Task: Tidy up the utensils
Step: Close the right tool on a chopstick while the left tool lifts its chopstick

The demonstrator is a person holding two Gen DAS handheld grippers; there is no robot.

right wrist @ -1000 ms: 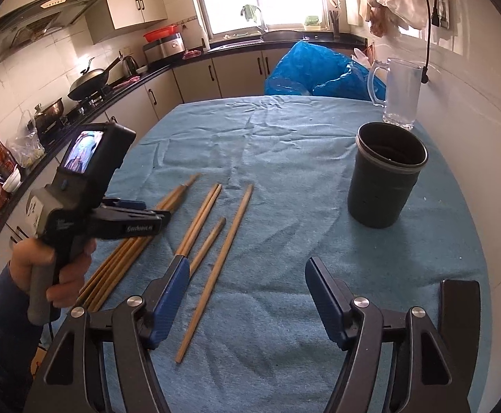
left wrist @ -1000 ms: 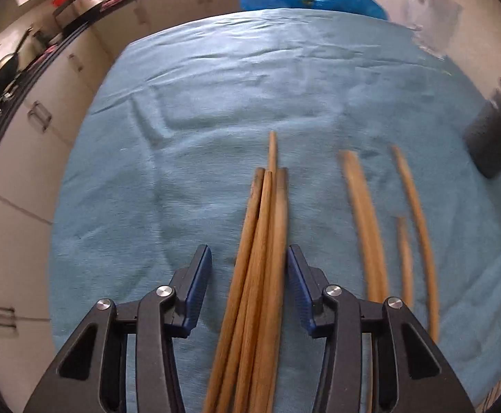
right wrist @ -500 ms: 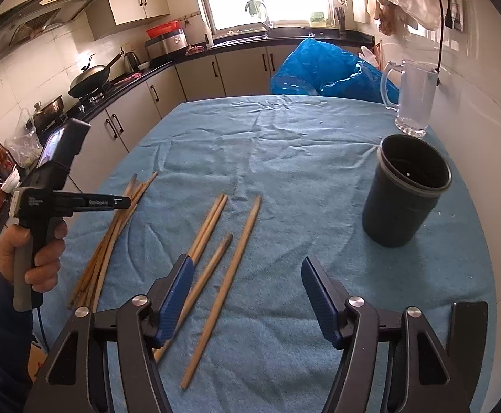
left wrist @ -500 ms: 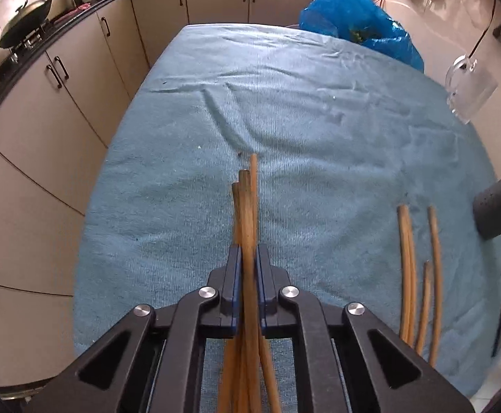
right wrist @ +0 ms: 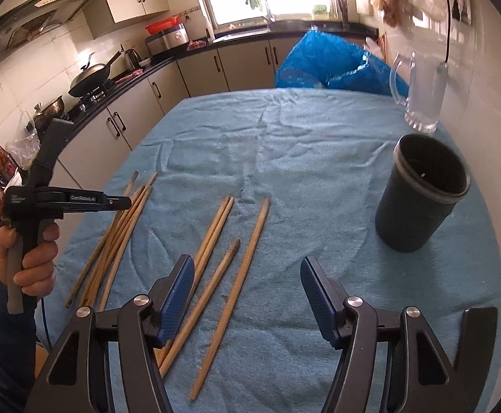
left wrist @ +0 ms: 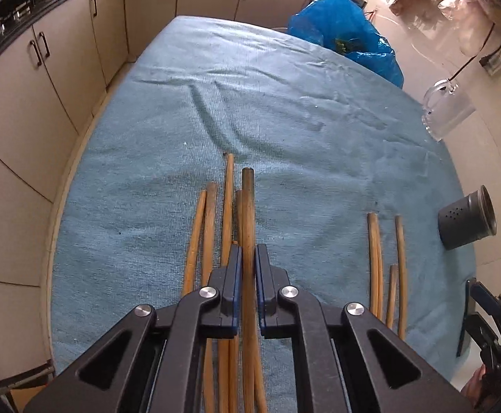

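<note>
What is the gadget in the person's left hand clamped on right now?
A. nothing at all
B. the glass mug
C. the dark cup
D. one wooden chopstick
D: in the left wrist view the left gripper has its blue pads pressed on one chopstick, while the other sticks lie on the towel.

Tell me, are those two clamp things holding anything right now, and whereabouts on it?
The left gripper is shut on one wooden chopstick, gripping partway along its shaft, its tip sticking out ahead. The right gripper is open and holds nothing.
</note>
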